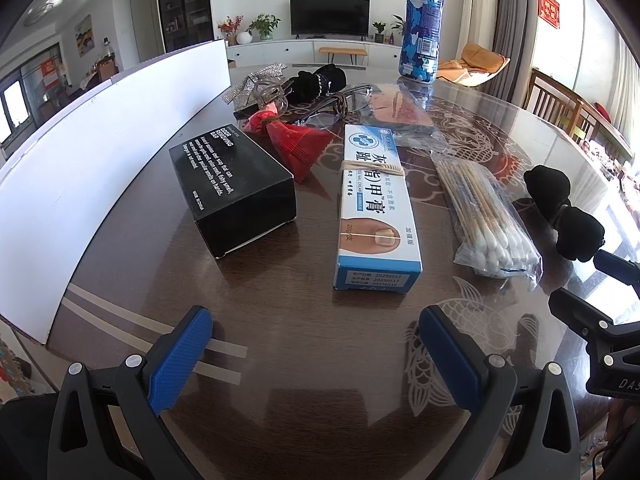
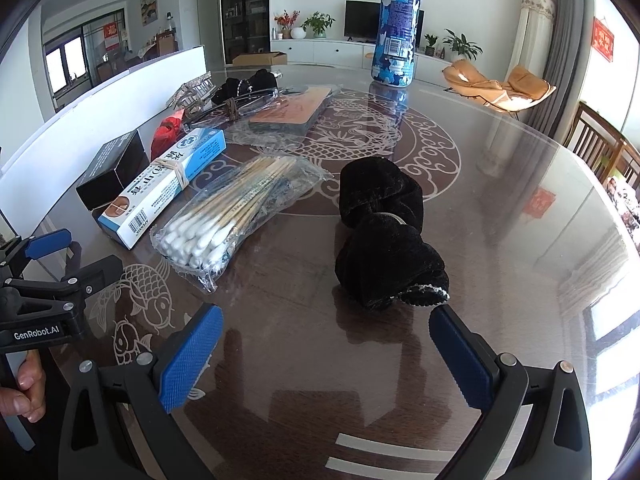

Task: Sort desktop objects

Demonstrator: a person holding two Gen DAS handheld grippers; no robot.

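Both grippers, left gripper [image 1: 316, 344] and right gripper [image 2: 326, 344], gape empty over the table [image 2: 500, 208]; black velvet scrunchie [image 2: 386, 240], perhaps, lies nearby.

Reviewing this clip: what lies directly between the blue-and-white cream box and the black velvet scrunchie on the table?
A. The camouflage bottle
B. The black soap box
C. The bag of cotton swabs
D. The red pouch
C: in the right wrist view the bag of cotton swabs lies flat between the cream box and the black scrunchie, touching neither.
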